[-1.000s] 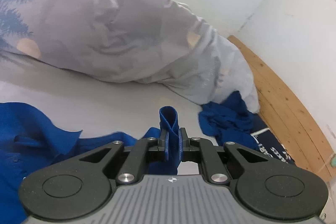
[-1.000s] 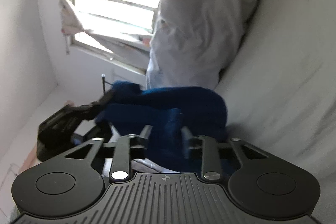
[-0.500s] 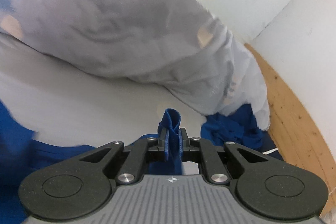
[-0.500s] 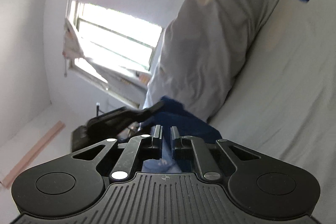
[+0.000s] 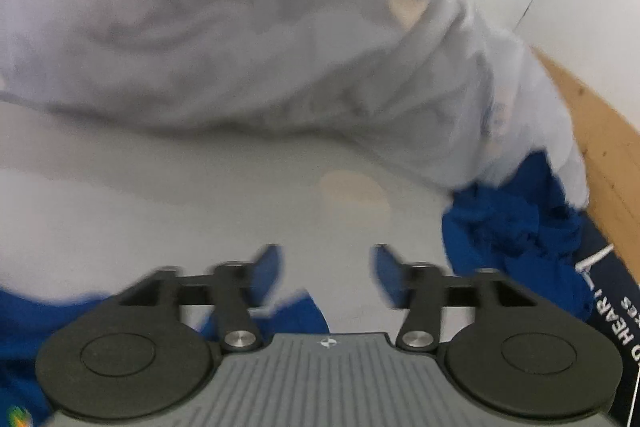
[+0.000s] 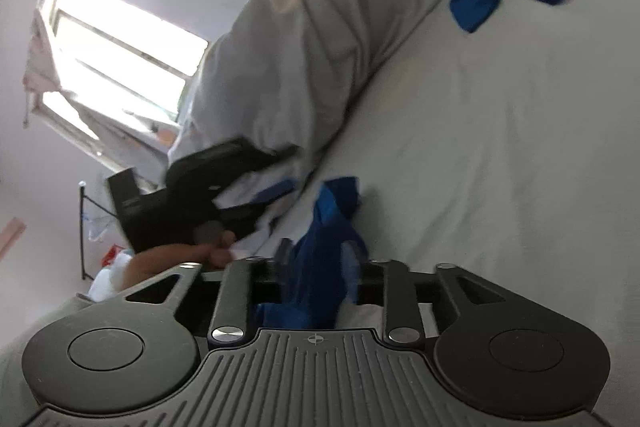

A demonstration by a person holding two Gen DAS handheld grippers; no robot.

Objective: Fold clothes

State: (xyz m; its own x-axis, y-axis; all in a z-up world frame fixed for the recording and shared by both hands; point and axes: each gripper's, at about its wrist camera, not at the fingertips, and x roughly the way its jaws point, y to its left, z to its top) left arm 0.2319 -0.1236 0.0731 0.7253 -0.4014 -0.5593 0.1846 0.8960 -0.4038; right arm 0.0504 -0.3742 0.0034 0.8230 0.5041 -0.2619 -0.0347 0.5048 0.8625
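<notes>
Left gripper (image 5: 326,259) just opened wide, empty; right gripper (image 6: 320,259) opening, blue shirt (image 6: 320,267) between. Dark cloth (image 5: 612,311) at 4 o'clock reads "HEAR".

The only readable lettering stands on a dark navy cloth item (image 5: 616,291) lying at the right edge of the left wrist view, beside a crumpled bright blue garment (image 5: 516,227). White capital letters run sideways along it and read roughly "D HEAR", cut off by the picture's edge; a second, smaller line of white letters beside it ends in "ES", the rest too small and blurred to make out. The right wrist view shows no text, label, brand or number that can be read.
</notes>
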